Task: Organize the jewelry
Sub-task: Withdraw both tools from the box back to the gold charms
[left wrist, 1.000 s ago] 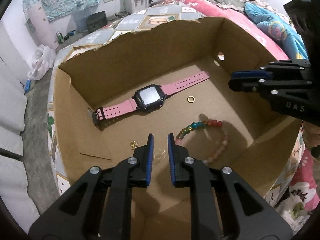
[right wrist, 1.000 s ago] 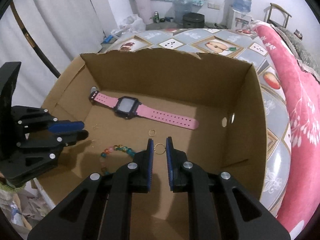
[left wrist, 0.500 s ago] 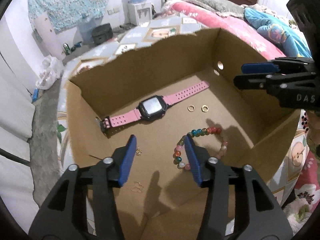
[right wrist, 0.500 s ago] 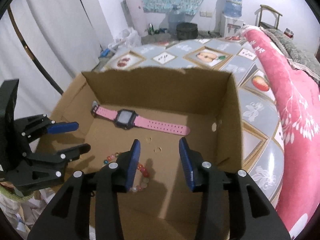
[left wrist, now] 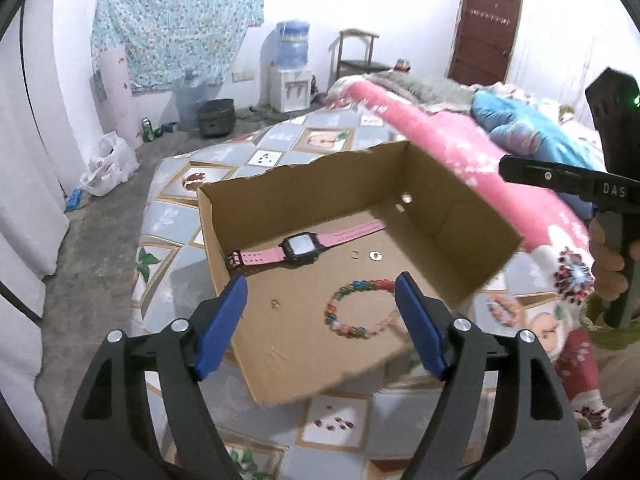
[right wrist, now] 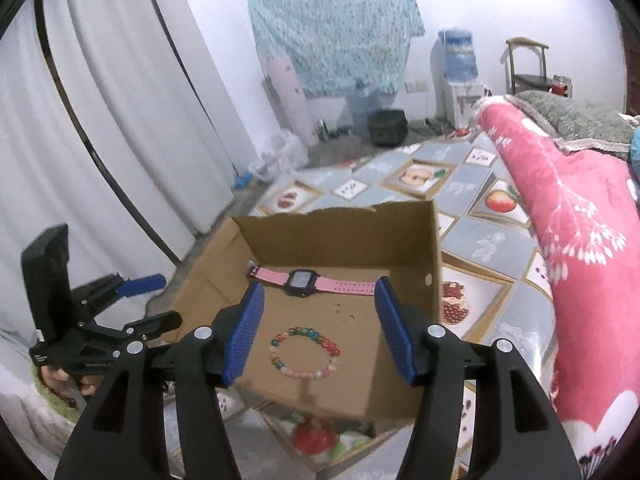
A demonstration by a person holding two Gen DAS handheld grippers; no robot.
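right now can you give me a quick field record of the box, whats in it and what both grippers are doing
container: cardboard box, open top, on the patterned bed cover
watch: pink-strapped watch lying flat near the far wall
bracelet: beaded bracelet on the box floor, nearer the grippers
rings: two small gold rings between watch and bracelet
earring: small gold piece left of the bracelet
left gripper: open, jaws have just been opening, nothing between them
right gripper: open, jaws have just been opening, nothing held

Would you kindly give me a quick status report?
Both tools empty, jaws just opening: left tool, right tool. Watch, bracelet, rings in box. Nothing blocking.
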